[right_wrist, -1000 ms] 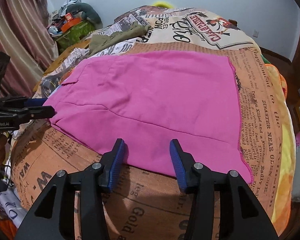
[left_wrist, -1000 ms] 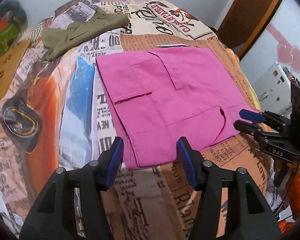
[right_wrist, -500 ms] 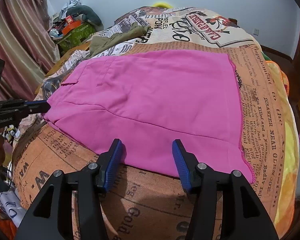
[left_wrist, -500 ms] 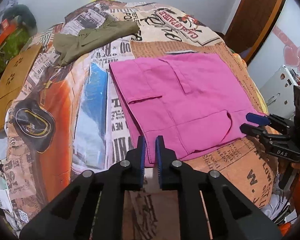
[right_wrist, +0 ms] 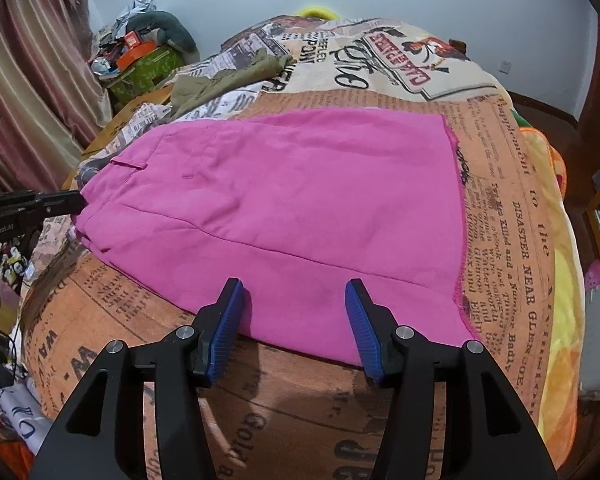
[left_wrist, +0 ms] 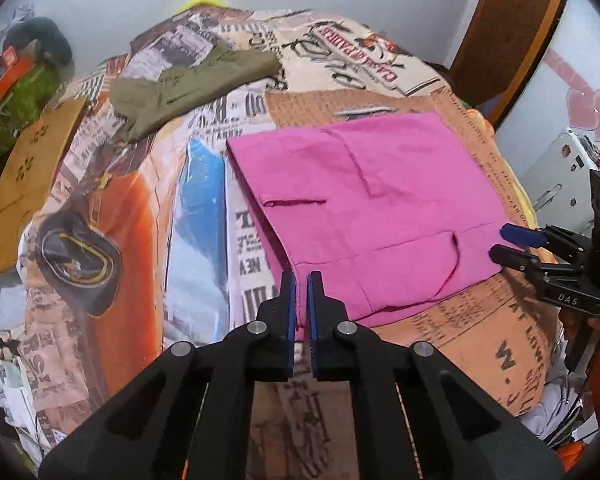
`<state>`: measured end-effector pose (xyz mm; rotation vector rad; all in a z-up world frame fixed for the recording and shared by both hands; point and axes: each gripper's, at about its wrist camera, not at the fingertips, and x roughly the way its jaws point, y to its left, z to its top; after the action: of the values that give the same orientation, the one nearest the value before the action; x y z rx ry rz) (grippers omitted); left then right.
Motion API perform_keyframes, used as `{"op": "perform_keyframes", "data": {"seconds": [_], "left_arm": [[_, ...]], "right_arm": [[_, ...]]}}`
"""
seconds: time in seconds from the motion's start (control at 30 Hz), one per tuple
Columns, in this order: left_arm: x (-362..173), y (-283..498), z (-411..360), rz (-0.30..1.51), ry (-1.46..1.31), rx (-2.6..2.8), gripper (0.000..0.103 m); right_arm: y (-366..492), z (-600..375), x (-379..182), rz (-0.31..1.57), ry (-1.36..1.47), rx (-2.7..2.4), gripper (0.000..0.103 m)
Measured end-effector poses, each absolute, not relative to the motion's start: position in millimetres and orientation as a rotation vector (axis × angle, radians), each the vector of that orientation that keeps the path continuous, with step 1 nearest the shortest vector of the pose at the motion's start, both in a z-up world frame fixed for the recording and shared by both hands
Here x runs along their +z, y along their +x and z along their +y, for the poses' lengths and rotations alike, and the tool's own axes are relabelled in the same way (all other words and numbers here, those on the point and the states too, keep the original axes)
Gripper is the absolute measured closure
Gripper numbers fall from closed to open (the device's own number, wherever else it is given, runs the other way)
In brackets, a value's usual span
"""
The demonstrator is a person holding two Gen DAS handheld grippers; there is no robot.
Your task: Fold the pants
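Pink pants (left_wrist: 372, 208) lie folded flat on a bed with a newspaper-print cover; they also show in the right wrist view (right_wrist: 292, 208). My left gripper (left_wrist: 302, 280) is shut on the near left corner of the pants, at their waist end. It also shows at the left edge of the right wrist view (right_wrist: 76, 202). My right gripper (right_wrist: 294, 300) is open, its jaws straddling the near long edge of the pants. It also shows at the right of the left wrist view (left_wrist: 504, 240), open at the pants' edge.
Olive-green trousers (left_wrist: 188, 84) lie crumpled at the far side of the bed. A brown cardboard piece (left_wrist: 28, 168) sits at the left. Clutter and a green box (right_wrist: 140, 64) stand by the curtain. A white appliance (left_wrist: 560, 172) stands at the right.
My left gripper went from open to shut and now pinches the near corner of the pink pants. The right gripper stayed open at the long edge.
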<state>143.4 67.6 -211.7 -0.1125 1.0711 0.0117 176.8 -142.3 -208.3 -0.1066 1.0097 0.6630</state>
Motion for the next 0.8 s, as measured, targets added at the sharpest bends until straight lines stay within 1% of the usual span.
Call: {"op": "perform_keyframes", "data": {"seconds": [0.13,0.33,0.4,0.47,0.53,0.57,0.8], "left_arm": [[-225,143,68,1.096,-0.108,0.023,0.097],[-226,143,61,1.11,-0.063,0.023,0.096],[-223,142,58,1.102,-0.025,0.036,0.09],[-220,144,60,1.1,-0.015,0.049,0.08],[-217,147,66,1.093,-0.034,0.061,0.074],[-214,150,70,1.085,-0.047,0.069,0.072],[-196,181,90,1.028,-0.065,0.129,0.071]], "right_arm": [[177,-149,-216,1.024,-0.08,0.665,0.054],[182,-171,-218,1.042,-0.072,0.617,0.054],[185,-181,-217,1.052,-0.071,0.581,0.054],[190,-190,-213,1.055,-0.062,0.553,0.054],[193,-197,-207,1.037,-0.048,0.539,0.054],[196,-200,-202,1.025,-0.044,0.533,0.054],[215,-204,-183,0.961,-0.012,0.524,0.054]]}}
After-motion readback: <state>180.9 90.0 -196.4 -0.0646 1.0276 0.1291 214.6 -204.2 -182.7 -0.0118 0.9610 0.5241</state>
